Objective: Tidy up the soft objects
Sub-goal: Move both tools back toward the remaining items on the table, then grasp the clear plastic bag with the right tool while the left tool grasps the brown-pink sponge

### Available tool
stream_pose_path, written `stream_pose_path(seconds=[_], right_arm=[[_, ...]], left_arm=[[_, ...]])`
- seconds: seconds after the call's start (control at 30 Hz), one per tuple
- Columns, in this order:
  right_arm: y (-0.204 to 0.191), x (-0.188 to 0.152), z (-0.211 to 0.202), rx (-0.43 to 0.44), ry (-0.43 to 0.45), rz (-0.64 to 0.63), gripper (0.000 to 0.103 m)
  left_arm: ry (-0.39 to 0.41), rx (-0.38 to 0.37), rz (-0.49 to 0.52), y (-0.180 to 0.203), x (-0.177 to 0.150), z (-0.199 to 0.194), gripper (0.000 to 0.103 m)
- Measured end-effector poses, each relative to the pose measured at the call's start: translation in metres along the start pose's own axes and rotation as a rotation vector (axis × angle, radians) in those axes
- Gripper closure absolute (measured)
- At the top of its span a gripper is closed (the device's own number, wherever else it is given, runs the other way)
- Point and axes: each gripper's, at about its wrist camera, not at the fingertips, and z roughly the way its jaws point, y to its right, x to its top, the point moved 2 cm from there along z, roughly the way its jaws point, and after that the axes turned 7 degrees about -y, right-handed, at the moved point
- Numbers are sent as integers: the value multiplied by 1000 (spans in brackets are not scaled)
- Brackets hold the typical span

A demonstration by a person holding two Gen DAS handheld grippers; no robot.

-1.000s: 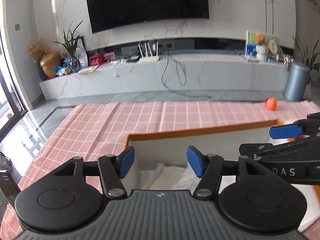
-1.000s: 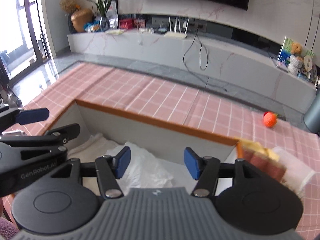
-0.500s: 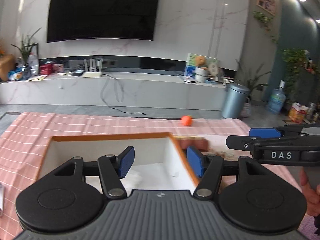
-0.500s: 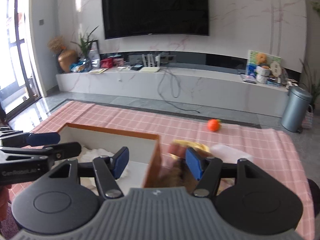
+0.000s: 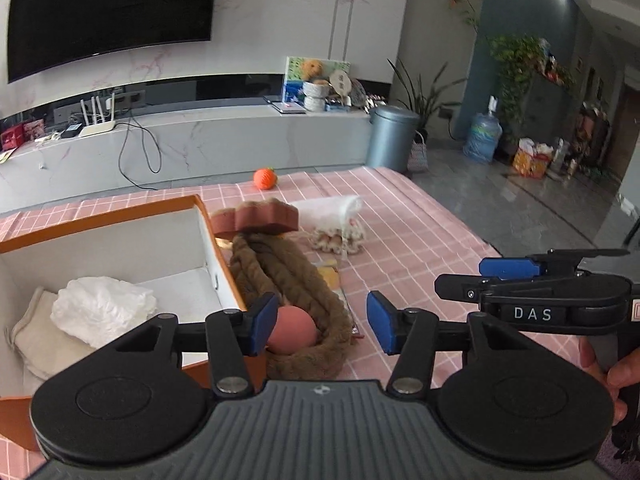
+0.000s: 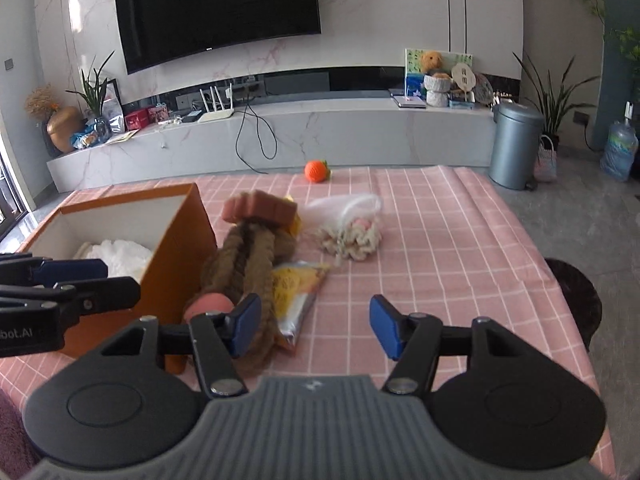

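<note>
An orange box with white inside holds a crumpled white cloth and a folded beige cloth. Right of it lie a brown braided rope, a pink ball, a brown sponge, a yellow packet, a cream knitted bundle in a clear bag and an orange ball. My left gripper is open and empty above the rope's near end. My right gripper is open and empty over the tablecloth.
The table carries a pink checked cloth. Its right edge drops to a grey floor with a dark stool beside it. A marble TV bench and a grey bin stand beyond the far edge.
Both grippers have swung right, from above the box's inside to the loose items beside it. Both stayed open and empty.
</note>
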Motion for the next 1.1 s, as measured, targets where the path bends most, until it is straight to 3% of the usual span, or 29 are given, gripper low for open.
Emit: stream_pose_path(seconds=[0.1,0.4,0.67,0.73,0.77,0.83,1.1], right_arm=[[4,-2,3,6,1,5,44],[11,15,32,20,-21,-12,44],[23,54,83,39,-46,-37,44],[26,64,97,41,-51,-49,42],[27,71,105,53,-53,-59,37],[30,83,120,67,-58,-90,29],[28,127,194,48,-100,-303,25]], left_arm=[[-31,-1,22,7,0,8,49],[-69,46,112,9,23,34,48],[-96,101,237,-8,68,81,34],[-97,99,303,-11,77,95,28],[-100,102,333,-13,82,102,25],[-120,100,383,-16,88,117,22],[-226,91,544,-25,98,174,19]])
